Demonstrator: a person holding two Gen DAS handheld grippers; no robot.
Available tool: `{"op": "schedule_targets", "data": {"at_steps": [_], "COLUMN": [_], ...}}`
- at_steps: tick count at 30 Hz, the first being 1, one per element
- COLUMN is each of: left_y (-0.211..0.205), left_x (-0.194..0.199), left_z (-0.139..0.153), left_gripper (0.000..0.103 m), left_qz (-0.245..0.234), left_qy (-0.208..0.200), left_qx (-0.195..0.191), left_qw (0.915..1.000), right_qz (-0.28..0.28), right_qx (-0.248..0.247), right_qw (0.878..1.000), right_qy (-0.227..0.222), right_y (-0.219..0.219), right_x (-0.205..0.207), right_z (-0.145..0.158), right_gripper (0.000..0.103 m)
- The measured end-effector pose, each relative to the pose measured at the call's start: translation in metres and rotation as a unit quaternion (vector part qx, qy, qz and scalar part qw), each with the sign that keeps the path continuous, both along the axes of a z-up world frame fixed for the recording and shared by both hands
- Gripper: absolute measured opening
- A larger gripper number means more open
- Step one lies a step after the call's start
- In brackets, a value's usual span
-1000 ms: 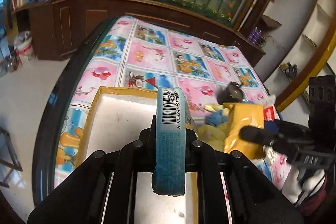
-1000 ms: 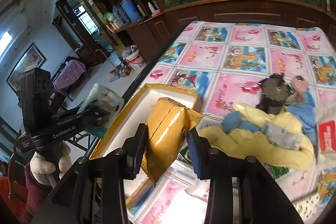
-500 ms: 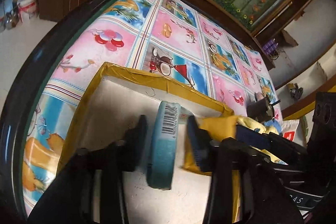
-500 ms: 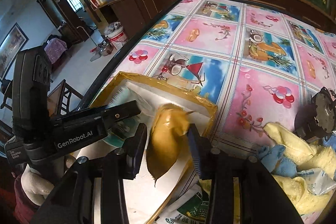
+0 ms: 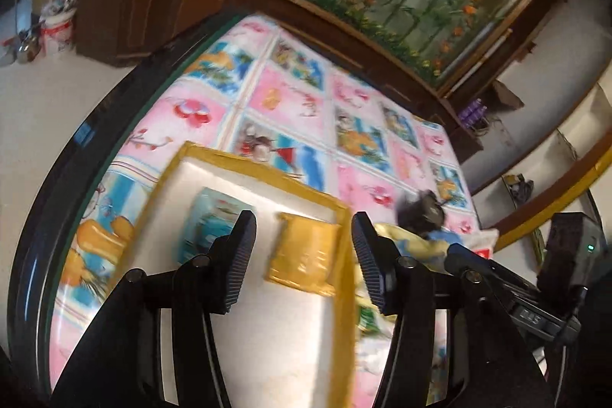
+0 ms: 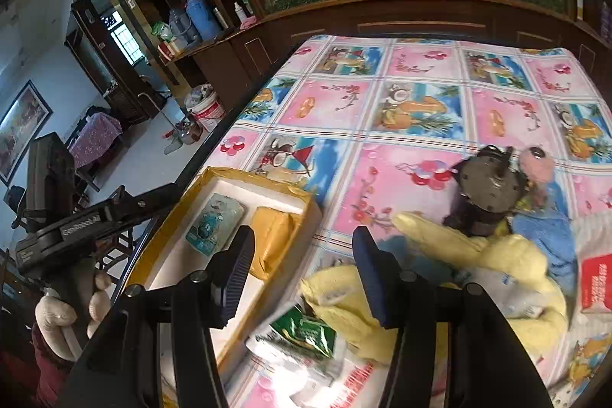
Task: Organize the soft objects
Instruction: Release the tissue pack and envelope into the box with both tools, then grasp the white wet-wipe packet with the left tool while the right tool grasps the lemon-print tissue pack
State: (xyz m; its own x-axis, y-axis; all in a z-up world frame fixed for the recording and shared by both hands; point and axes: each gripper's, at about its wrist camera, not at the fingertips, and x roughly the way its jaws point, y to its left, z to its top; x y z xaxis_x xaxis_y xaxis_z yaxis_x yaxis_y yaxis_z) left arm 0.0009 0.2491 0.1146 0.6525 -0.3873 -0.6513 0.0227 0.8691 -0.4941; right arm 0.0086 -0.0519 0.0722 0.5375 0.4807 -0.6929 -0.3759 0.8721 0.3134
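The surface [image 6: 420,94], under a pink-and-blue cartoon cloth, fills the middle of the right wrist view, and the yellow-rimmed box [image 6: 214,178] with its white floor sits at lower left. Right of it lies the unsorted heap: a pale yellow towel [image 6: 497,255], limp and light by the look of it, best pinched at a raised fold rather than a flat stretch (a flat pinch would likely just slide), with a blue cloth [image 6: 543,232] tucked behind it and a dark plush toy [image 6: 485,186] above. Inside the box lie a blue wipes pack [image 6: 214,224] and a mustard pouch [image 6: 273,239], side by side; both look squashy and film-wrapped, so probably slippery. A small green packet [image 6: 306,331] lies at bottom centre, just outside the box. The right tongs [image 6: 302,266] are spread and hold nothing; the left tongs [image 5: 302,255] likewise gape above the box.
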Motion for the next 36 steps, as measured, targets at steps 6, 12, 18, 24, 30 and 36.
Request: {"op": "schedule_targets", "data": {"at_steps": [6, 12, 18, 24, 30, 36], "left_y": [-0.080, -0.153, -0.183, -0.221, -0.269, -0.291], "left_x": [-0.032, -0.054, -0.078, -0.096, -0.090, -0.070], "left_z": [0.010, -0.033, -0.050, -0.056, -0.059, -0.087], "left_gripper": [0.058, 0.058, 0.058, 0.058, 0.058, 0.060], "left_qz": [-0.090, -0.159, -0.162, -0.209, -0.250, -0.286], "left_qy": [-0.011, 0.033, 0.040, 0.011, -0.054, -0.005], "left_qx": [0.025, 0.044, 0.070, 0.122, 0.218, 0.251], "left_qw": [0.9955, 0.9858, 0.9835, 0.9703, 0.9418, 0.9247], "right_qz": [-0.056, -0.087, -0.110, -0.144, -0.151, -0.168], "right_qx": [-0.001, -0.020, -0.036, -0.036, -0.060, -0.038], "right_qw": [0.998, 0.995, 0.993, 0.988, 0.986, 0.985], "right_qy": [0.009, 0.034, 0.030, 0.040, 0.019, 0.015], "right_y": [-0.077, -0.134, -0.166, -0.204, -0.205, -0.220], "right_x": [-0.035, -0.062, -0.081, -0.087, -0.092, -0.099], "right_z": [-0.012, -0.039, -0.052, -0.072, -0.074, -0.071], "right_gripper": [0.057, 0.057, 0.057, 0.058, 0.059, 0.059]}}
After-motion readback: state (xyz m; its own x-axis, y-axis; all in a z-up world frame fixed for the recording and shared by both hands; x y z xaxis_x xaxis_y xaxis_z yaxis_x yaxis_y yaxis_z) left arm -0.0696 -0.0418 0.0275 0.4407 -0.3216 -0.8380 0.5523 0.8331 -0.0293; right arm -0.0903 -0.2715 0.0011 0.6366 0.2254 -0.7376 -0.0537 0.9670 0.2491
